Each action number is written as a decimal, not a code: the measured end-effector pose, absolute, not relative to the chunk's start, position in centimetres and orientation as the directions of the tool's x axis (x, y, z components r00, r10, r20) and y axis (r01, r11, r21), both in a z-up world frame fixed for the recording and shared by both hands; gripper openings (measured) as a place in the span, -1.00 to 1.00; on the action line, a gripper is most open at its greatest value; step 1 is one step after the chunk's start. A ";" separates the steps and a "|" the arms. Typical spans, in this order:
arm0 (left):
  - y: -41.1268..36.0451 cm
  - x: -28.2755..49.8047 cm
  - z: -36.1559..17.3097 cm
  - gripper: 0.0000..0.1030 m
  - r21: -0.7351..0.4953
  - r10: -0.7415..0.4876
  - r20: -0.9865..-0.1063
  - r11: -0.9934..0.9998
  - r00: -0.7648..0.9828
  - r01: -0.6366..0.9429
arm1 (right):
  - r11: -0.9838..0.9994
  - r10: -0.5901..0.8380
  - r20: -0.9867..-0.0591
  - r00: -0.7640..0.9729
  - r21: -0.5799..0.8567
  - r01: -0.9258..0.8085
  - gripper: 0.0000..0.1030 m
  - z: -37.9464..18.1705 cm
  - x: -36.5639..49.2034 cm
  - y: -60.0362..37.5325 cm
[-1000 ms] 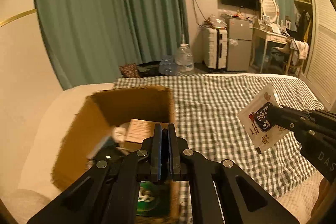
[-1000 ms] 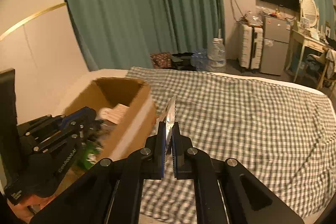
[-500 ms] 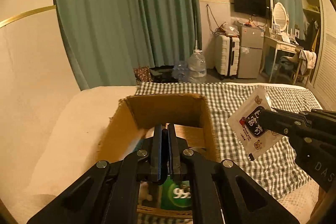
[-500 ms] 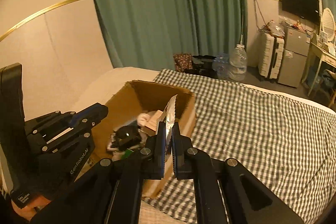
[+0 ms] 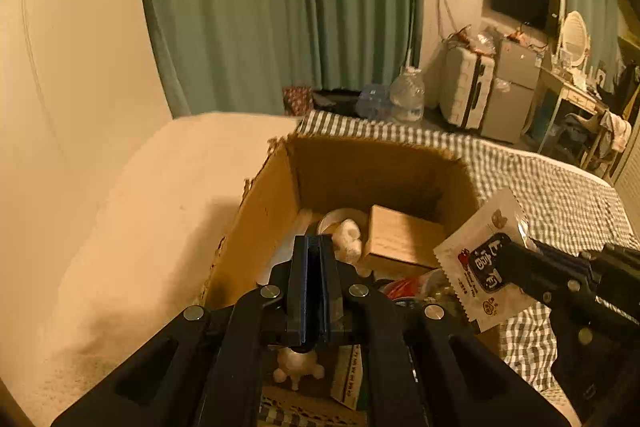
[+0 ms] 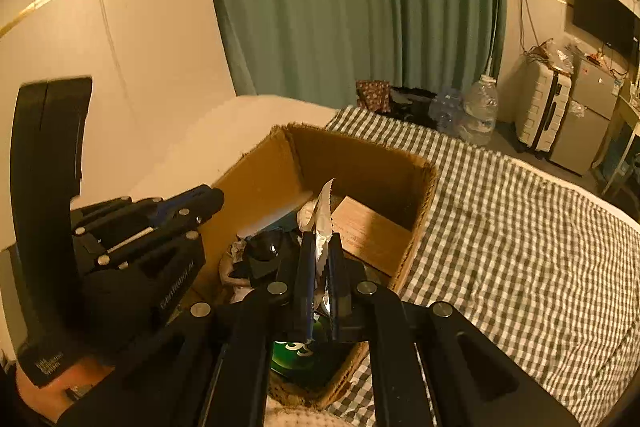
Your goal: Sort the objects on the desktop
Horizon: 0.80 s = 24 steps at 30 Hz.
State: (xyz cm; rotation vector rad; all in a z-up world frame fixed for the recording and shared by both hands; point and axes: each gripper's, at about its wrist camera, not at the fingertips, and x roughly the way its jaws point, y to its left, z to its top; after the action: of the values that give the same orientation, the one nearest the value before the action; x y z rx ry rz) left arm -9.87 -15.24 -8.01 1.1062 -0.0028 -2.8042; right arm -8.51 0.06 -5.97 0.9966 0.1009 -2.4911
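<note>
An open cardboard box [image 5: 276, 203] [image 6: 260, 179] sits on the bed, holding a wooden block [image 5: 400, 239] [image 6: 368, 231], a white soft toy [image 5: 348, 235], a black mouse [image 6: 264, 251] and a green packet [image 6: 296, 351]. My right gripper [image 6: 320, 239] [image 5: 508, 263] is shut on a white snack sachet [image 5: 484, 267] [image 6: 322, 223] with a black label, held above the box's right side. My left gripper [image 5: 314, 241] [image 6: 212, 199] hangs over the box's near left part, shut with nothing between its fingers.
The box stands on a bed with a green checked sheet [image 6: 520, 227] to the right and a bare cream mattress [image 5: 140, 211] to the left. Teal curtains [image 5: 280, 7], water bottles [image 5: 404, 95], a suitcase [image 6: 540, 111] and a small fridge [image 5: 512, 91] stand beyond the bed.
Both grippers have swung left toward the box; it now fills the middle of each view. The sachet has come from over the checked sheet to above the box's right rim.
</note>
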 end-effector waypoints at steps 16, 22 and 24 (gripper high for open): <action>-15.4 -11.3 -10.0 -0.82 0.060 -0.152 -0.734 -0.985 -0.661 0.159 | -0.892 -0.388 -0.707 -0.591 0.125 0.435 -0.85 -9.3 -10.8 -0.6; -15.2 -10.6 -9.5 0.15 0.077 -0.169 -0.715 -0.984 -0.679 0.163 | -0.896 -0.392 -0.687 -0.612 0.136 0.422 -0.25 -8.4 -10.1 0.3; -14.9 -10.4 -9.2 0.22 0.079 -0.167 -0.709 -0.984 -0.685 0.159 | -0.898 -0.384 -0.683 -0.621 0.121 0.422 -0.17 -8.2 -9.4 0.5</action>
State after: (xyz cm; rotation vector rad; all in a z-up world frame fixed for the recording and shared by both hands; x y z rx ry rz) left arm -10.36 -14.90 -9.17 1.1507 -0.0162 -2.7313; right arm -9.38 0.54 -8.19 1.0300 0.0708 -2.4839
